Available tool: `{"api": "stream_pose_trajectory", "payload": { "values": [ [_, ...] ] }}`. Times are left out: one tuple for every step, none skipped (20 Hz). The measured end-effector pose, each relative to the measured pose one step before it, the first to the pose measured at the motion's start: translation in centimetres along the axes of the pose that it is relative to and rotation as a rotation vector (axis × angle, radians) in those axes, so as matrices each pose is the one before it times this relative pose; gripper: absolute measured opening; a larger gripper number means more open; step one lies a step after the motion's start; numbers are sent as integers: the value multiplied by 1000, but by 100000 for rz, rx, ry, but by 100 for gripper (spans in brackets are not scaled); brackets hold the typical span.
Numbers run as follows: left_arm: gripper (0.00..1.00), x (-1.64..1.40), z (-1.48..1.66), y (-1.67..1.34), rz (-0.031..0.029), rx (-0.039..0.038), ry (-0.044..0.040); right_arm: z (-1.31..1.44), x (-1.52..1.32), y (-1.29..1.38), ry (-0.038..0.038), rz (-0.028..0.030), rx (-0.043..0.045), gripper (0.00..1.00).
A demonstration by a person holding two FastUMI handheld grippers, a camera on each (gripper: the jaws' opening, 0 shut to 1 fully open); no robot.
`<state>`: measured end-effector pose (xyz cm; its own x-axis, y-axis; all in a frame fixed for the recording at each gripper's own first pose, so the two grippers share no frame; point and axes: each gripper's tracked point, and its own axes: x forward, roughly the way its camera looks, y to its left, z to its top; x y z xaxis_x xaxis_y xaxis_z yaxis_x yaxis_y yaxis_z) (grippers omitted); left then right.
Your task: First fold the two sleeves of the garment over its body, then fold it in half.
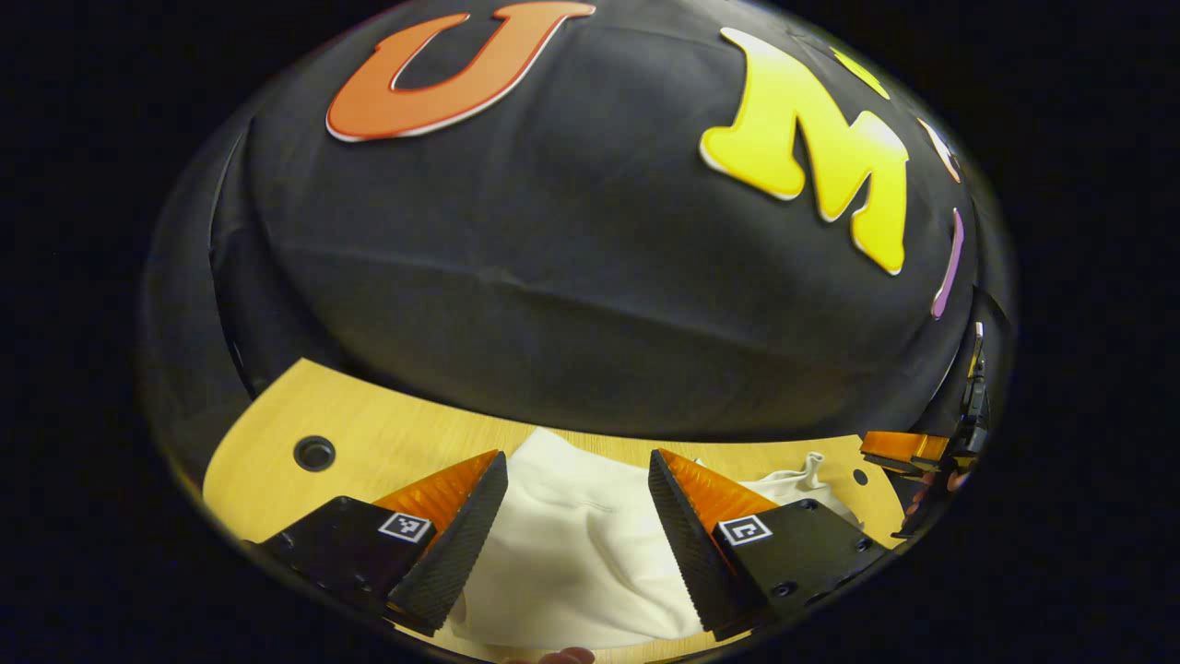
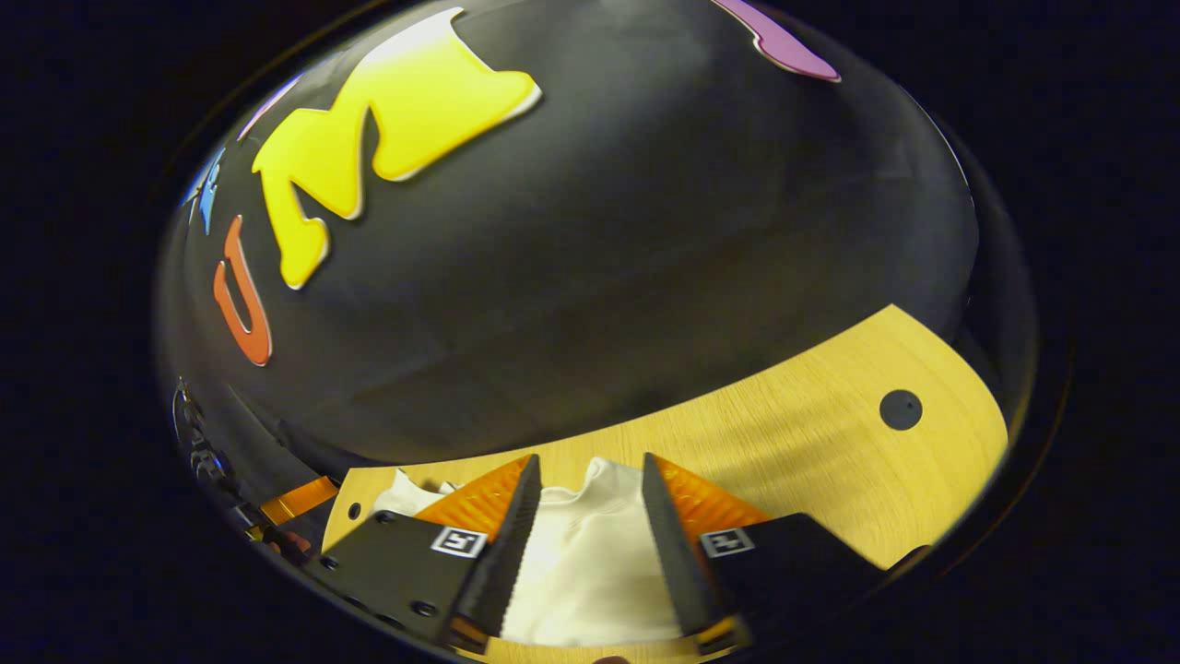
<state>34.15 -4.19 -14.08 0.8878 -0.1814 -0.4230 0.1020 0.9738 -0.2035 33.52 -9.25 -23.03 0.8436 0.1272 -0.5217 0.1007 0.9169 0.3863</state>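
A white garment (image 1: 572,544) lies on the wooden table (image 1: 396,429) in the left gripper view, with a bunched part of it (image 1: 802,480) off to the right. My left gripper (image 1: 577,461) is open just above it, and the cloth shows in the wide gap between the fingers. The right gripper's finger (image 1: 908,450) pokes in at the far right edge. In the right gripper view the same garment (image 2: 590,563) lies under my right gripper (image 2: 590,466), which stands open with cloth showing between the fingers. The left gripper (image 2: 295,503) appears at the lower left there.
The black cloth wall rises right behind the table's far edge. A dark round hole (image 1: 314,453) sits in the tabletop left of the garment, and another hole (image 2: 901,409) lies to the right on bare wood (image 2: 793,433).
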Motion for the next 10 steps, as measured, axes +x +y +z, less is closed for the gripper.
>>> {"api": "stream_pose_trajectory", "payload": {
  "values": [
    [99,-2238,1769,63,1325,2708,-3934,957,-1802,919,-3004,396,-3081,86],
    [99,-2059,2247,-265,1769,3073,-5018,1362,-2011,1155,-3568,739,-3022,80],
    [99,-2293,2494,-189,2171,2703,-4956,1542,-1983,1123,-4097,-89,-3187,87],
    [98,-2253,2478,-59,2300,2405,-5164,1506,-2086,928,-3729,194,-3086,87],
    [98,-2101,2252,-306,2174,2585,-4213,1767,-2075,1195,-4386,241,-2840,86],
    [98,-2016,2166,-652,1376,1988,-4115,1750,-2052,1005,-4068,130,-3140,87],
    [98,-2118,2021,-620,270,1345,-3596,1911,-2060,996,-4324,-110,-3148,90],
    [98,-1909,2347,-805,-785,584,-3413,1635,-2009,894,-4031,-246,-2934,91],
    [98,-1807,1826,-709,-323,665,-3372,1701,-1794,1139,-3936,580,-2698,93],
    [98,-1462,1596,-794,26,742,-2641,1366,-1961,721,-3219,-452,-2580,93]
  ]
}}
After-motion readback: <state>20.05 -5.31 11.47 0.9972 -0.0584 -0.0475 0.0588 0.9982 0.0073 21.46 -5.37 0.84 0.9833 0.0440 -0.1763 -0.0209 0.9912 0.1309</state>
